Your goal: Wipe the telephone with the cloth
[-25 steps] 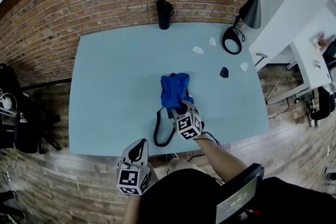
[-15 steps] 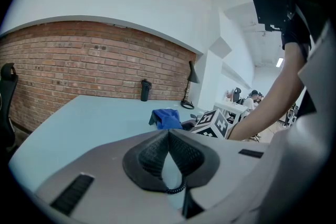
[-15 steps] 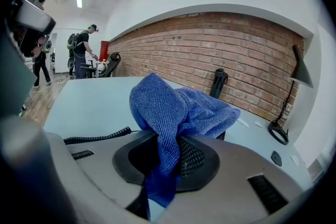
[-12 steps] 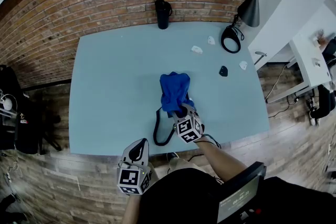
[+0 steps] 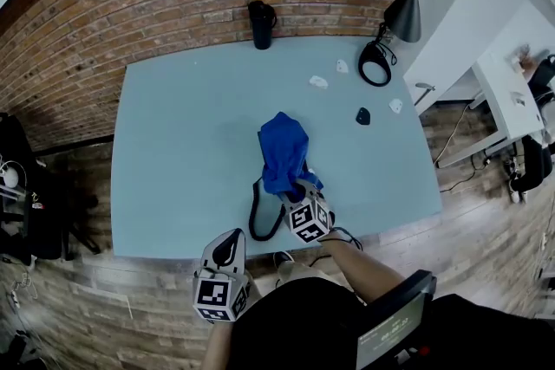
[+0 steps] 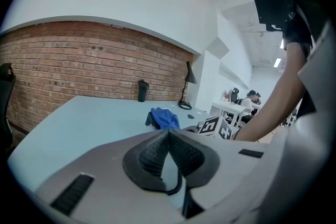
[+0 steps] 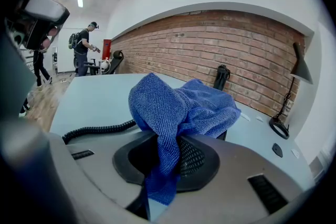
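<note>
While wiping, press the blue cloth [image 5: 282, 153] flat onto the telephone [image 6: 148, 118] instead of just dragging the bunched lump across. Got the right gripper [image 7: 168, 157] clamped tight on one fold, with a tail of fabric hanging down between the jaws and the rest heaped forward. Can barely see the phone: sits mid-table toward the near edge, almost fully buried under that heap. Can only make out a dark sliver beside the cloth and the coiled cord [image 5: 257, 217] looping off toward the front edge of the table [image 5: 173, 143].

Would go with short strokes, pulling toward the body, and lifting a bit between passes to expose a fresh patch. Wouldn't loosen that pinch, or the cloth probably stays behind on the phone. Watch the cord too, looks easy to snag and yank.

Got the left gripper [image 6: 167, 141] pinched closed on nothing, parked off the table down by the waist. Might be worth bringing it in to pin the phone down, since probably light enough to skate around.
</note>
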